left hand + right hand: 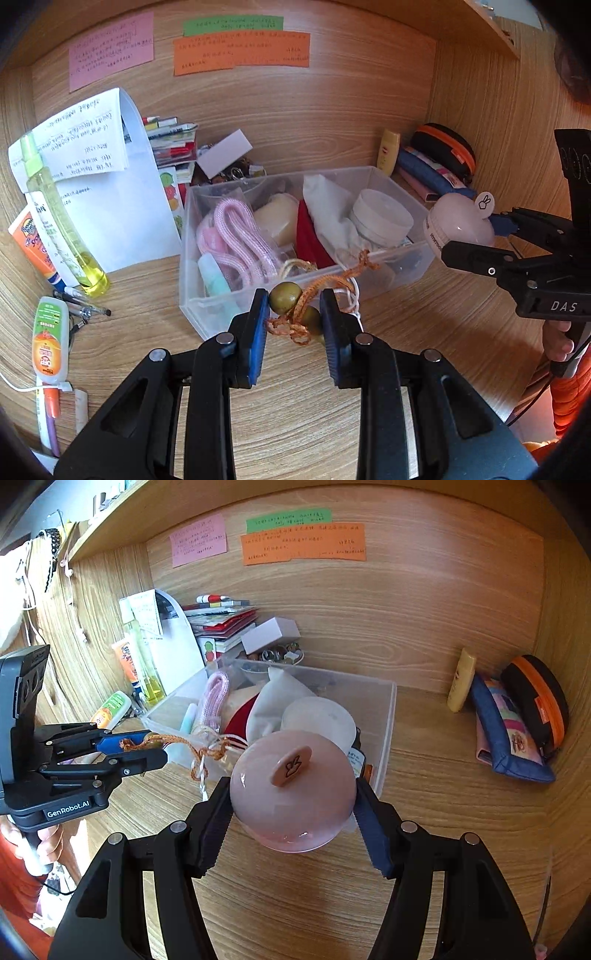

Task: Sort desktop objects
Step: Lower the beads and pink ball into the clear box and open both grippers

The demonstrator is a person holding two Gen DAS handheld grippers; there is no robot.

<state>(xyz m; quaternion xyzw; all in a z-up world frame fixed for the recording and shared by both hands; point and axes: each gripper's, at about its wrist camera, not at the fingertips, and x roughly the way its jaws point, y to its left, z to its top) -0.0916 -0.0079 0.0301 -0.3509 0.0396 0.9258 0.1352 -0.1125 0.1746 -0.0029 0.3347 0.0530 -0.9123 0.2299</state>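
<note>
A clear plastic bin (421,254) (386,716) stands mid-desk, filled with a pink cord, a white jar, a white pouch and other small items. My left gripper (295,314) (142,747) is shut on an orange braided cord with olive beads (290,297), held just in front of the bin's near wall; the cord's far end (207,751) drapes over the rim. My right gripper (293,808) (476,243) is shut on a round pink jar with a bunny tag (291,786) (461,219), held by the bin's right corner.
Left of the bin are a yellow spray bottle (59,218), sunscreen tubes, pens and papers. Books and a white box (225,151) sit behind it. A yellow tube (461,679), a blue pouch (506,731) and a black-orange case (539,698) lie at the right wall.
</note>
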